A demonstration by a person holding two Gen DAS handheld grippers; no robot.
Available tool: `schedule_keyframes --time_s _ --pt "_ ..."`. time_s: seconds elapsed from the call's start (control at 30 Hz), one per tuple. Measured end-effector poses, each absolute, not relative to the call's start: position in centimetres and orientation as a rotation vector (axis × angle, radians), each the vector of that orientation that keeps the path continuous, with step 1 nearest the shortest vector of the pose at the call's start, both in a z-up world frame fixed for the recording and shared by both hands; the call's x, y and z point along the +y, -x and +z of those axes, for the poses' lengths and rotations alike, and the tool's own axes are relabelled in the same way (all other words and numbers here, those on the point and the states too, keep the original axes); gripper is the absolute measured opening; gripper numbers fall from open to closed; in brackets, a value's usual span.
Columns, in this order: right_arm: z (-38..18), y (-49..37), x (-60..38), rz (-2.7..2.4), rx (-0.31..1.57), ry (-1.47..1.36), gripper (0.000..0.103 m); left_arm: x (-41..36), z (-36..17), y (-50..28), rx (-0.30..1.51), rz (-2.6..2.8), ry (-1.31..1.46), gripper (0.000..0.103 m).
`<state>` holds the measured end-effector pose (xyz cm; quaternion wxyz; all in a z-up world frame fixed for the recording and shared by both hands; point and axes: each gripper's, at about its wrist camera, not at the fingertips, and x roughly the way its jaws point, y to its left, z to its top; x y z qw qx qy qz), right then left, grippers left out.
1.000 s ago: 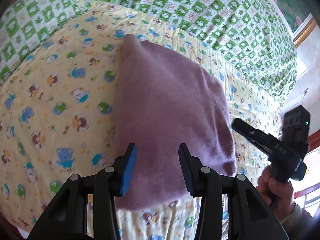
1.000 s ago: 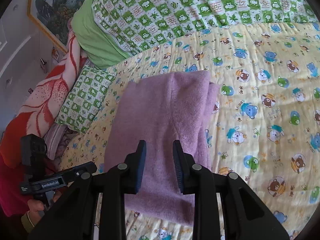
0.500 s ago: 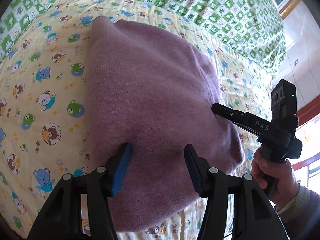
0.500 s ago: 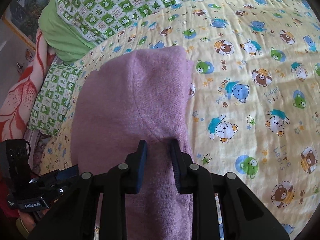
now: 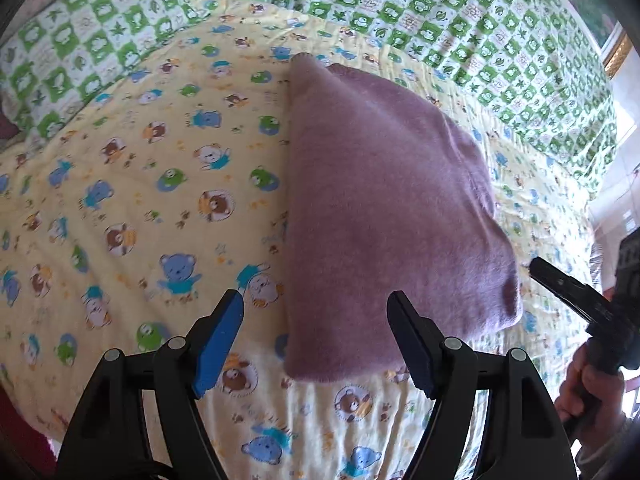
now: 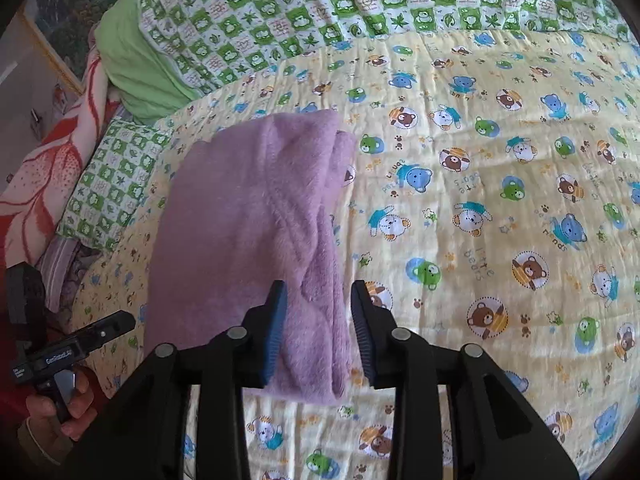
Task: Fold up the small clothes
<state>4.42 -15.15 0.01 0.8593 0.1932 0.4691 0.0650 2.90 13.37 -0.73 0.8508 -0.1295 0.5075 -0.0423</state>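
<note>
Both grippers have just been opening and hang released over the purple garment (image 5: 384, 216), nothing between their jaws: the left gripper (image 5: 316, 340) wide above its near edge, the right gripper (image 6: 318, 332) narrower. It lies folded on the bear-print quilt (image 5: 140, 200), long axis running away toward the green checked bedding (image 6: 320, 12); I'd judge the fold nearly done, the next move another halving or setting it aside

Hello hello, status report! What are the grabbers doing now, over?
Left gripper and right gripper open, jaws just widened, empty. Folded fuzzy purple garment flat on bear-print yellow quilt. Nothing blocking.
</note>
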Motion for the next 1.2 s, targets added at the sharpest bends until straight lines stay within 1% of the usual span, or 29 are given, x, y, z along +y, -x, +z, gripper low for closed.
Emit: schedule_keyframes --time_s 0.07,0.17,0.2,0.33,0.5,0.73,0.8,0.97,1.2 --pt "0.3 -3.3 -14.6 0.159 0.968 -0.393 0.052 13.0 -0.5 -1.8 1.054 -0.063 0.249 0.077" --pt "0.6 -1.8 -13.3 0.212 0.962 -0.364 0.057 12.2 -0.3 -0.3 1.024 -0.038 0.224 0.08" --pt "0.7 -1.2 -12.8 0.23 0.958 -0.347 0.06 11.8 -0.3 0.4 1.01 -0.027 0.208 0.081" --pt "0.5 1.1 -11.5 0.263 0.93 -0.289 0.068 10.8 -0.4 2.6 0.994 -0.012 0.15 0.081" --pt "0.1 3.3 -11.4 0.277 0.909 -0.255 0.083 9.7 -0.2 4.9 0.983 -0.019 0.079 0.081" --pt "1.3 5.4 -10.7 0.315 0.852 -0.155 0.092 8.5 0.8 6.3 0.927 -0.009 0.024 0.083" --pt "1.7 5.8 -10.5 0.302 0.837 -0.116 0.098 8.3 1.0 6.6 0.909 0.019 0.008 0.085" --pt "1.9 6.5 -10.1 0.291 0.797 -0.037 0.102 8.4 0.7 6.8 0.885 0.023 -0.024 0.086" --pt "0.4 5.9 -9.4 0.277 0.838 -0.033 0.102 8.8 -0.4 6.1 0.899 0.035 -0.028 0.086"
